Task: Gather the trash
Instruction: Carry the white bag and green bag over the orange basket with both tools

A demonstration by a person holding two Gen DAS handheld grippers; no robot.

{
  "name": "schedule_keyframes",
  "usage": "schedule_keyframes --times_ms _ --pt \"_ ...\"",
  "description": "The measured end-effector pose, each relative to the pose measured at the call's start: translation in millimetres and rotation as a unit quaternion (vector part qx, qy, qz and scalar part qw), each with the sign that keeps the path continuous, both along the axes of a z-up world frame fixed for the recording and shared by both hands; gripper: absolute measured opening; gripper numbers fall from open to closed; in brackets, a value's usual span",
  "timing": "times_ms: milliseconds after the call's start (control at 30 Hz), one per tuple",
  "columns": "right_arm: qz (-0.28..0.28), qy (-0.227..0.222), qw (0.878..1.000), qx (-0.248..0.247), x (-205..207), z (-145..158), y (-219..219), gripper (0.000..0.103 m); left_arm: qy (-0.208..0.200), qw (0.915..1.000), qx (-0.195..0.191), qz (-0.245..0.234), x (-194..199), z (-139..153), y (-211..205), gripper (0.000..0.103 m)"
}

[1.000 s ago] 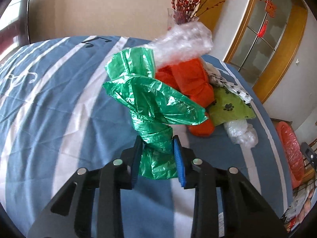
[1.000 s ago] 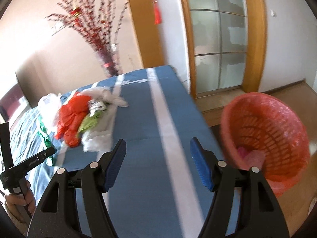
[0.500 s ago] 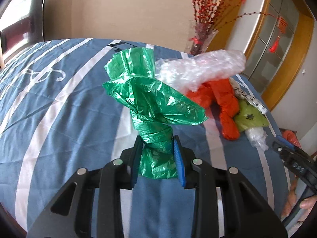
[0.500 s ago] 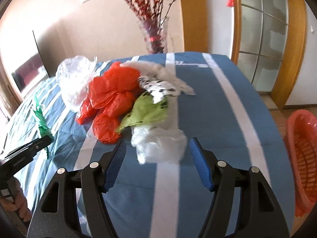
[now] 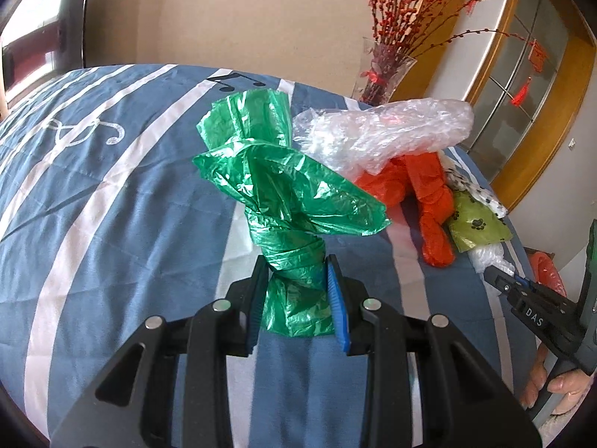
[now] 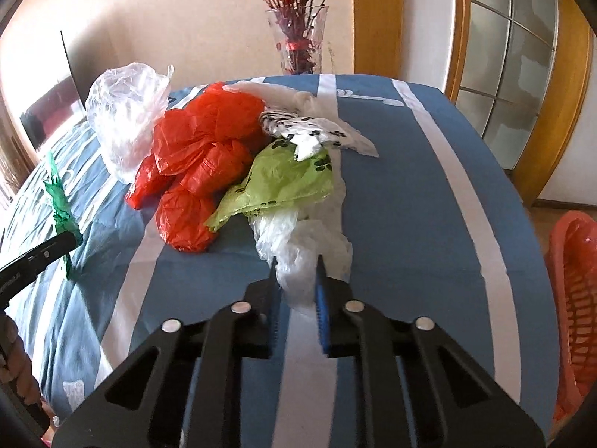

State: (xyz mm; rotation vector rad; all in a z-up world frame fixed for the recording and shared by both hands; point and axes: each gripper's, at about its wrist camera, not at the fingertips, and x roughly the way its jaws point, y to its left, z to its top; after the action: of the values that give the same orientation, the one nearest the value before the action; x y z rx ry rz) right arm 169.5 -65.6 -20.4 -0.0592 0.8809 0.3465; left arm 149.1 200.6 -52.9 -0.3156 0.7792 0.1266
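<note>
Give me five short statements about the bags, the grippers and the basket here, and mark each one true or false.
1. The left gripper clamps a twisted green plastic bag. True.
2. The crumpled white plastic bag sits between the right gripper fingers. True; its jaws are closing.
3. The lime-green paw-print bag lies inside the red mesh basket. False; it lies on the blue striped bedspread.
4. The glass vase holds yellow flowers. False; red berry branches.
5. The orange-red plastic bags touch the lime-green one. True.
</note>
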Motion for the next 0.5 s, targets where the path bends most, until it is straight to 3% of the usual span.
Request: schedule_keyframes --times_ms 500 --pt "-0.062 -0.039 0.997 0.015 -35 26 -73 0.008 -0.013 0.9977 0.006 -0.066 2 12 -57 0.032"
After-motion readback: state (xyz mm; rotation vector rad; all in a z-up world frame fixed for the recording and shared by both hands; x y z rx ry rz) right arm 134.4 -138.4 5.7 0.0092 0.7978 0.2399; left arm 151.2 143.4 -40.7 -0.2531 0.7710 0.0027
